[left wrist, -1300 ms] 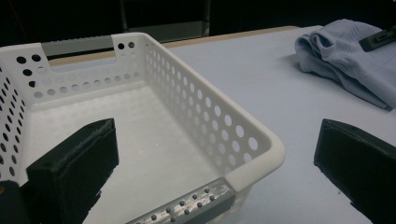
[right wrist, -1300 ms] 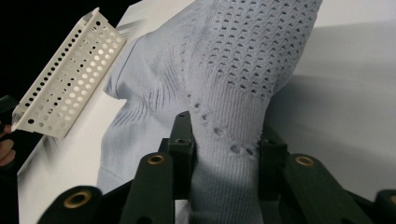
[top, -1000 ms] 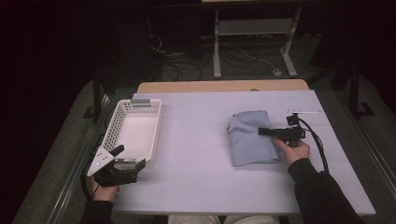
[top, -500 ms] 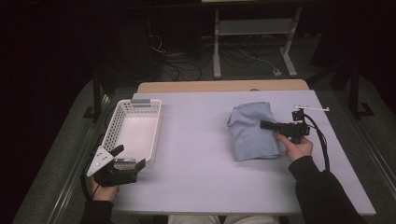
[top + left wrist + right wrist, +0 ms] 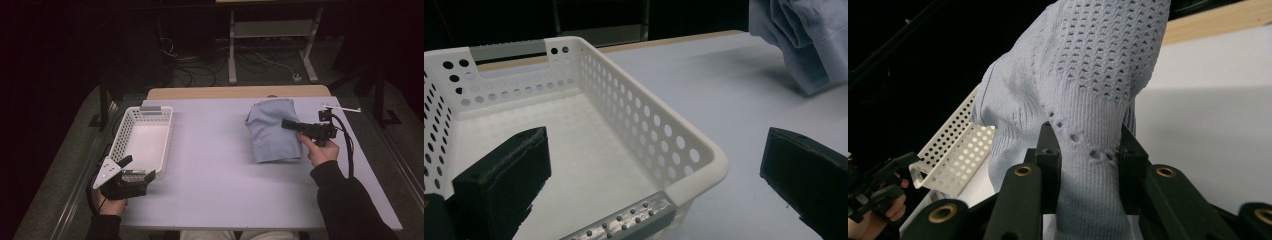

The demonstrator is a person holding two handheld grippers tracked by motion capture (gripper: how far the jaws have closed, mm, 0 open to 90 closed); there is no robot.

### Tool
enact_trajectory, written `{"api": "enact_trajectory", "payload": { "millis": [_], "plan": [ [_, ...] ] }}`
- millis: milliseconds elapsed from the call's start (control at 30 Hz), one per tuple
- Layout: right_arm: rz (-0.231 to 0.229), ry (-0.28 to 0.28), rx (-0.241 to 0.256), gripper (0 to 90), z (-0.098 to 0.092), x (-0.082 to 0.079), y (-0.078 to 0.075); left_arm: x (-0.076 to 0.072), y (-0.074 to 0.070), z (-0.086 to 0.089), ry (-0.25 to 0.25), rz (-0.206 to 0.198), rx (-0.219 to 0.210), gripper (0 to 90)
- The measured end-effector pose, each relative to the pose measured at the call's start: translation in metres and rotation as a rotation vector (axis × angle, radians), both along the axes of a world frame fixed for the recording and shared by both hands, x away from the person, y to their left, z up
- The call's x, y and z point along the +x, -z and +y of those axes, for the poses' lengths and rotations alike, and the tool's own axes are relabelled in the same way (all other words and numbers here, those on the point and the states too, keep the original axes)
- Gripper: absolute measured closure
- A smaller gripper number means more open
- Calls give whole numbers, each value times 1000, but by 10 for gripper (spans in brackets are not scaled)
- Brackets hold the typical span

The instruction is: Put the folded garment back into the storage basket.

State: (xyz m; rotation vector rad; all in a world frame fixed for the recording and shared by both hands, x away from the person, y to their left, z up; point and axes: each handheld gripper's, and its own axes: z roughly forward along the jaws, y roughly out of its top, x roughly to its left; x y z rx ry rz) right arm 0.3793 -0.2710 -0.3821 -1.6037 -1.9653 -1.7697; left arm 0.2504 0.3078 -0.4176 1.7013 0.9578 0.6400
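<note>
My right tongs [image 5: 1087, 150] pinch the soft, limp cloth [image 5: 272, 131] at its ribbed edge; left tongs [image 5: 649, 185] gape wide by the basket [image 5: 696, 165].

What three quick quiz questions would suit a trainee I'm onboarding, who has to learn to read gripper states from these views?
1. True or false: the right gripper is shut on the blue knit cloth.
2. The white basket holds: A) the cloth, B) nothing visible, C) a cable.
3. Fill in: the left gripper is ____, its jaws set wide apart at the basket's near corner.

Key
1. True: in the right gripper view a fold of cloth is pinched between the jaws.
2. B: its floor shows bare in the high view and the left gripper view.
3. Open.
</note>
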Motion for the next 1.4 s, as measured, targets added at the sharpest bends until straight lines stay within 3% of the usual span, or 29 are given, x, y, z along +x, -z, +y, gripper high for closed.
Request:
{"api": "enact_trajectory", "payload": {
  "millis": [800,1400],
  "plan": [
    [-64,-50,17,699,31,10,-34,0,0,0,-5,-1,-5,0],
    [-70,-82,28,698,65,18,-54,0,0,0,-5,-1,-6,0]
  ]
}}
